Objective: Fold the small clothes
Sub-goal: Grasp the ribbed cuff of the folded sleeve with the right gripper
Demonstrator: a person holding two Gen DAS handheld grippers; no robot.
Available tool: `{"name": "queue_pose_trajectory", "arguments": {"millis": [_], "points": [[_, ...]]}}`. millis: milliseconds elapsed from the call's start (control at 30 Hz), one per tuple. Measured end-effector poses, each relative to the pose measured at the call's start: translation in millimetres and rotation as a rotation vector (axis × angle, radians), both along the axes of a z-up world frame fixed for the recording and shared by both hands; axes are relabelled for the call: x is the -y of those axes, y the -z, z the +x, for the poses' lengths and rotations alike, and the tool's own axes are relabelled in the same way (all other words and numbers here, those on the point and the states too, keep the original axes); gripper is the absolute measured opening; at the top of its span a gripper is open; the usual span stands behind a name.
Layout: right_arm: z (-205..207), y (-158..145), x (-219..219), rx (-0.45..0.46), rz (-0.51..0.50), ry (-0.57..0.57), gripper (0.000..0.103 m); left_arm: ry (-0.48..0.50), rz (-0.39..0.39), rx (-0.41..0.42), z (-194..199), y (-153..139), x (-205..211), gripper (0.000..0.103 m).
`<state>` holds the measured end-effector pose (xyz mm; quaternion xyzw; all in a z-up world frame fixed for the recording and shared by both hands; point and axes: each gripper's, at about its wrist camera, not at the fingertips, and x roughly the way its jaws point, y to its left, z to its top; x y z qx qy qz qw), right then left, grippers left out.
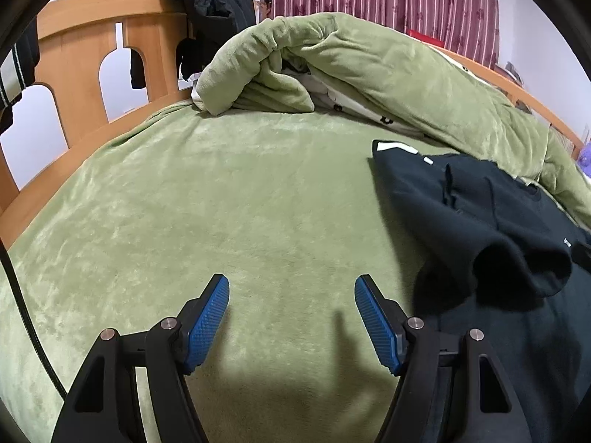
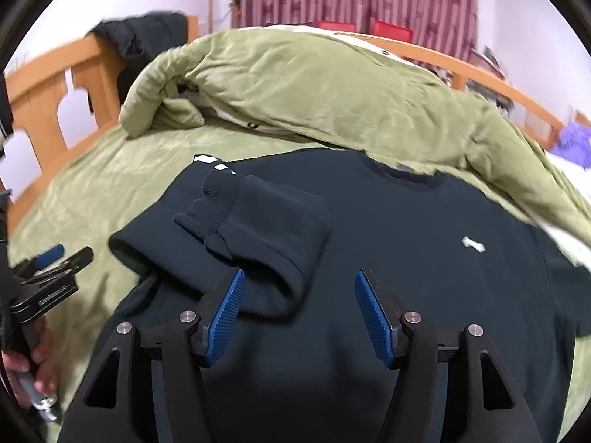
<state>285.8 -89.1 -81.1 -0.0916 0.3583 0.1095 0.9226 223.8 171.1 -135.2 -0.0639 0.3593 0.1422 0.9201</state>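
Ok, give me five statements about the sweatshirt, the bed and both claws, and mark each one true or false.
1. The left claw is open and holds nothing. True.
2. The right claw is clamped on a sleeve. False: it is open, over the dark sweatshirt.
3. One sleeve is folded in across the sweatshirt's body. True.
4. The sweatshirt lies on a bare wooden floor. False: it lies on a green bedspread.
5. The bunched green duvet sits beyond the sweatshirt, toward the curtain. True.
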Motion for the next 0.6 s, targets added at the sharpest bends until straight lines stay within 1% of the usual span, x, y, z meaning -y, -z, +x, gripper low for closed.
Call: {"name": "queue_pose_trajectory", "arguments": {"millis": [133,233,300,367,433,500,600], "points": [[22,13,-31,0.015,-0.051,-0.073,0.061,0.019,-0.061,0.0,1,4,-9,0.069],[39,27,-45,-0.023,-0.056,-0.102,0.062,0.01,-0.097,0.0,2,7,-16,0.069],[48,37,-52,-0.043,-0.064,-0.101,0.063,0.014,-0.109,0.003,1,8,-18,0.069],[55,47,-55,-0.061,-0.069,-0.1,0.068,0.016,-0.119,0.006,1,8,-19,0.069],[61,55,-57,-0.094,-0.052,-0.107,0.08,0.019,-0.124,0.01,1,8,-19,0.069],[66,64,-60,-0.124,-0.064,-0.101,0.081,0.021,-0.124,0.01,1,8,-19,0.069],[66,67,-64,-0.116,-0.075,-0.105,0.08,0.023,-0.118,0.007,1,8,-18,0.069]]}}
